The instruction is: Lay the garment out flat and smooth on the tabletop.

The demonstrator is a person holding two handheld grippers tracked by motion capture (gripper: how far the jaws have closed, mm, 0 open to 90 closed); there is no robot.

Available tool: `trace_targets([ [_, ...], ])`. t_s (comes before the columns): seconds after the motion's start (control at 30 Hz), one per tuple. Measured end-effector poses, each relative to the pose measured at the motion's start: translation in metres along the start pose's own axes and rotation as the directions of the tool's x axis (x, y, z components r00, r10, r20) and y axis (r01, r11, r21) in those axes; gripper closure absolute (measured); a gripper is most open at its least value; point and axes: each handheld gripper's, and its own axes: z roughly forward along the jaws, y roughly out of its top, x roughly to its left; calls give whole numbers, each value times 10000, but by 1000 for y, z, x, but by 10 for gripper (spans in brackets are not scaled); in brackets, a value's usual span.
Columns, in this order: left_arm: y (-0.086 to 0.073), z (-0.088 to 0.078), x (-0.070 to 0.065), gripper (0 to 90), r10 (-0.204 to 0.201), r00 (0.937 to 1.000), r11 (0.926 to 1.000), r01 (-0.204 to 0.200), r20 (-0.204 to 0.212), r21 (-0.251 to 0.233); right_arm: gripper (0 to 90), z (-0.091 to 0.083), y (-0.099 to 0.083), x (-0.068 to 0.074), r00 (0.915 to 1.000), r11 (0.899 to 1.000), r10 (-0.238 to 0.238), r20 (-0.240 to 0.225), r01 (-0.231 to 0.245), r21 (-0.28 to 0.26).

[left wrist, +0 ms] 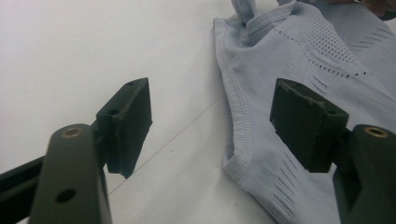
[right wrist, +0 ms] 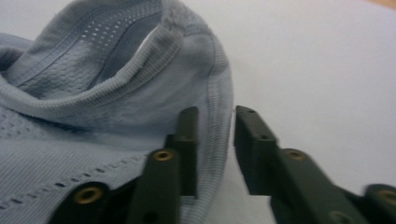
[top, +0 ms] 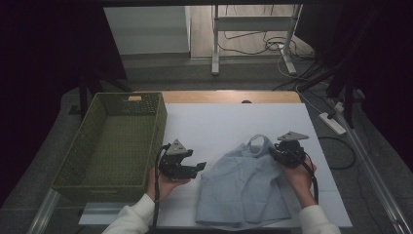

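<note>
The white tabletop (top: 219, 126) carries everything; its near edge is cut off at the bottom of the high view, and the room around it is too dark to read. At its left edge stands a large olive-green woven basket (top: 111, 146), rectangular, its near wall in shadow.

The pale blue knitted sleeveless top (top: 246, 187) lies flat on the near right part of the tabletop, well apart from the basket, its neck end pointing away from the person and its hem running out toward the tabletop's near edge. In the left gripper view its ribbed armhole edge (left wrist: 240, 116) and rows of small perforations are plain, while its far side is cut off by the frame.

The left tongs (top: 199, 168), held in the person's left hand (top: 163, 185), hover just beside the top's left edge with jaws released and wide apart, nothing between them. The right tongs (right wrist: 215, 140) sit at the top's right shoulder; their jaws are parted and straddle the ribbed edge without pinching it. In the high view the right hand (top: 299, 173) and the gripper's body hide that spot.
</note>
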Motion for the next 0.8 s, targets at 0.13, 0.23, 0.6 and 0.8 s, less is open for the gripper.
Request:
trace_targets([
  [0.13, 0, 0, 1, 296, -22, 10000, 10000, 22, 6, -3, 594, -14, 8, 2, 9998, 9963, 153, 129, -141, -853],
  [0.23, 0, 0, 1, 296, -8, 10000, 10000, 8, 2, 1, 582, -24, 15, 7, 10000, 9920, 74, -23, -76, -1263],
  [0.6, 0, 1, 1, 296, 5, 10000, 10000, -5, 3, 32, 584, -32, 44, 47, 9901, 9747, -819, -1143, 556, -2165],
  [0.8, 0, 2, 0, 296, 22, 10000, 10000, -22, 12, 46, 576, -13, 57, 80, 9710, 9739, -1479, -1880, 1099, -1986],
])
